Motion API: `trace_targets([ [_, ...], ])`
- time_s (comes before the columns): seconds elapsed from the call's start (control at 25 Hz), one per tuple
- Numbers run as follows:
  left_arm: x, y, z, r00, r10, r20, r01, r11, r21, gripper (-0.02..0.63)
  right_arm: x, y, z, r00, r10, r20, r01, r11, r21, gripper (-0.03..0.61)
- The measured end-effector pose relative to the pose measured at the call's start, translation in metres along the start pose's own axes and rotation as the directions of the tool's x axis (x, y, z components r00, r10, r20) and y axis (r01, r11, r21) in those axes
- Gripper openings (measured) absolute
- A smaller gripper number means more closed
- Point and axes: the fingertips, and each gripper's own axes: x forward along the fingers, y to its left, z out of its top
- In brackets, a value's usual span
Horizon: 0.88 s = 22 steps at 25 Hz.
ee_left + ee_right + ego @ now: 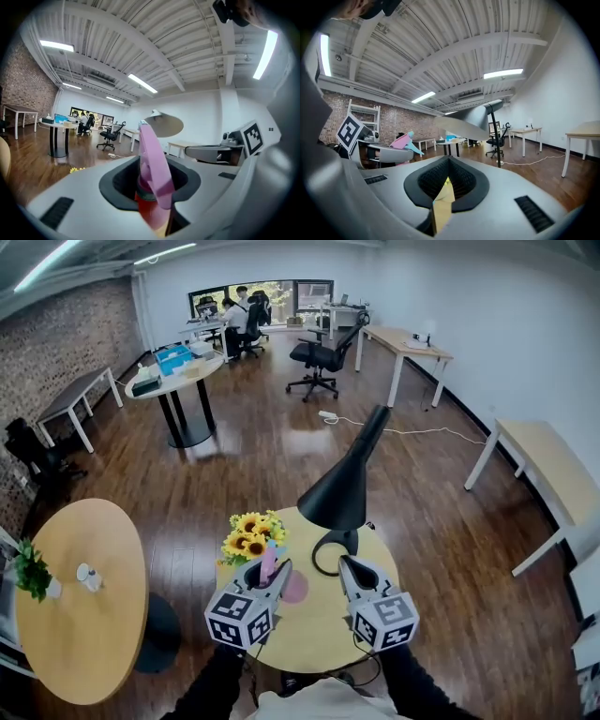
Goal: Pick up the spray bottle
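While the left claw (151, 180) clamps it, pink spray bottle (155, 161) between its jaws, right claw (446, 180) closed.

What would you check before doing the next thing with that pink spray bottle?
1. Left gripper shut on the pink plastic spray bottle, near its top: ok.
2. Right gripper free, jaws together on nothing: ok.
3. Black cone-shaded desk lamp apart from both grippers: ok, it stands beyond them.
4. Gap between bottle and yellow sunflower bouquet: cannot tell, they look close in the head view.
5. Bottle's base clear of the round wooden table: cannot tell.
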Motion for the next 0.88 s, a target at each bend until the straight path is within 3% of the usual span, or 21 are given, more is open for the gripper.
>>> trace_targets([
  [0.36,-0.035,-0.023,0.047,0.994,-0.056,0.092,0.055,0.998,0.012,0.107,-0.030,0.014,0.056,0.992,0.067,0.110,-0.065,0.998,-0.021,-0.031],
  [0.88,-0.031,-0.039,0.038,0.995,-0.061,0.073,0.061,0.998,0.008,0.107,-0.037,0.023,0.046,0.994,0.082,0.070,-0.078,0.996,-0.053,-0.031],
])
